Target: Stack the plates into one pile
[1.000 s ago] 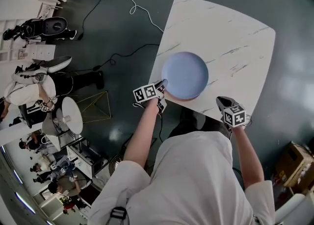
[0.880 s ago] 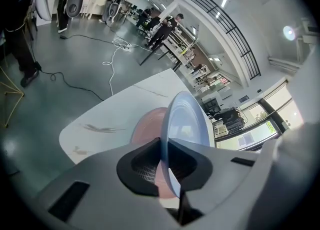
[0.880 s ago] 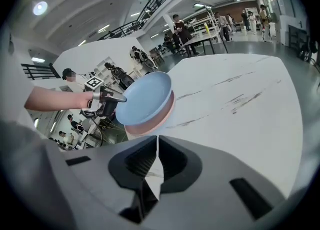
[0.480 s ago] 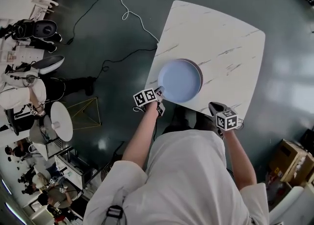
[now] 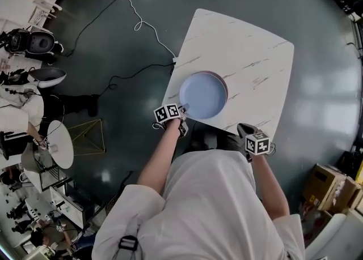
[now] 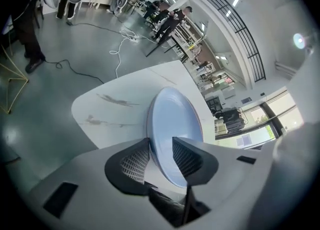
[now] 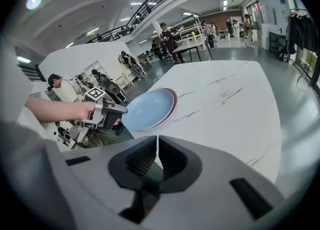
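A light blue plate point(image 5: 203, 94) lies on a pink plate point(image 5: 221, 79) near the front left edge of the white marble table point(image 5: 249, 49); only the pink rim point(image 7: 173, 100) shows. My left gripper point(image 5: 182, 109) is at the blue plate's near-left rim. Its jaws have just been opening and now stand apart, with the blue plate's rim point(image 6: 172, 119) between them and the pads point(image 6: 186, 155) not pressing on it. My right gripper point(image 5: 243, 129) hangs at the table's front edge, shut and empty. In the right gripper view, the left gripper point(image 7: 117, 109) sits at the blue plate's point(image 7: 147, 108) edge.
The far and right parts of the tabletop point(image 7: 230, 93) are bare marble. Cables point(image 5: 139, 24) trail over the dark floor on the left. Cardboard boxes point(image 5: 326, 188) stand at the lower right, and chairs and gear point(image 5: 39, 43) at the far left.
The left gripper's jaws have opened round the blue plate's rim, and the pink rim now shows beyond the blue plate. The right gripper stays shut near the table's front edge.
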`<state>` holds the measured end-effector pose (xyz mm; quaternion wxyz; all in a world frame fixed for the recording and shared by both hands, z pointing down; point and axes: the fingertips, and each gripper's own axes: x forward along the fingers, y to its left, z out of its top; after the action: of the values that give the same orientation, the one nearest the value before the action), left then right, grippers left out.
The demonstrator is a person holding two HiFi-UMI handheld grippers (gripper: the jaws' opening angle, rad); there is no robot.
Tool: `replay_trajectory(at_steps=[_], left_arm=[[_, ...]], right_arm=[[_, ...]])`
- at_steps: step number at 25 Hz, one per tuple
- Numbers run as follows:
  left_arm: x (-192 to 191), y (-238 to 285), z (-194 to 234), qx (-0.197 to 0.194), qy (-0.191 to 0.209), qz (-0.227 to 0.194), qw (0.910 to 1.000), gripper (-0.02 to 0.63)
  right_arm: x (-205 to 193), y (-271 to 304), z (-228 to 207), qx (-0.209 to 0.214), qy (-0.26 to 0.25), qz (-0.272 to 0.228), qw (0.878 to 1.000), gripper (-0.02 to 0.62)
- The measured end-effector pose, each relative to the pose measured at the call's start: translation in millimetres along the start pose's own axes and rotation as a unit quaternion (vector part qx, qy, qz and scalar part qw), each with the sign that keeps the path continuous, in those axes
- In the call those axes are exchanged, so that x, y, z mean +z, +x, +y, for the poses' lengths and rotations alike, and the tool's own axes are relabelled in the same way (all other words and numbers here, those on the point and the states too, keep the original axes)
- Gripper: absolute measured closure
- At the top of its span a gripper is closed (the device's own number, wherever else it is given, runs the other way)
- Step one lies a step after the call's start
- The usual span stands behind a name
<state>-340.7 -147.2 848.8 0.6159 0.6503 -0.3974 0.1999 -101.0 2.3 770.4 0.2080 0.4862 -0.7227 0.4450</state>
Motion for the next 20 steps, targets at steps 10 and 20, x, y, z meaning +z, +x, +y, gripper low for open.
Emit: replay_trajectory(at_steps=[10, 20], left_arm=[[-8, -48, -8, -0.036, 0.070, -0.011, 0.9968, 0.451], [-34, -116, -31, -0.058, 0.191, -0.022, 0.9796, 0.468]], right_arm=[[6, -10, 23, -0.015, -0.022, -0.029, 0.999, 0.566], [8, -50, 51, -0.030, 0.001, -0.074, 0.997, 0.566]])
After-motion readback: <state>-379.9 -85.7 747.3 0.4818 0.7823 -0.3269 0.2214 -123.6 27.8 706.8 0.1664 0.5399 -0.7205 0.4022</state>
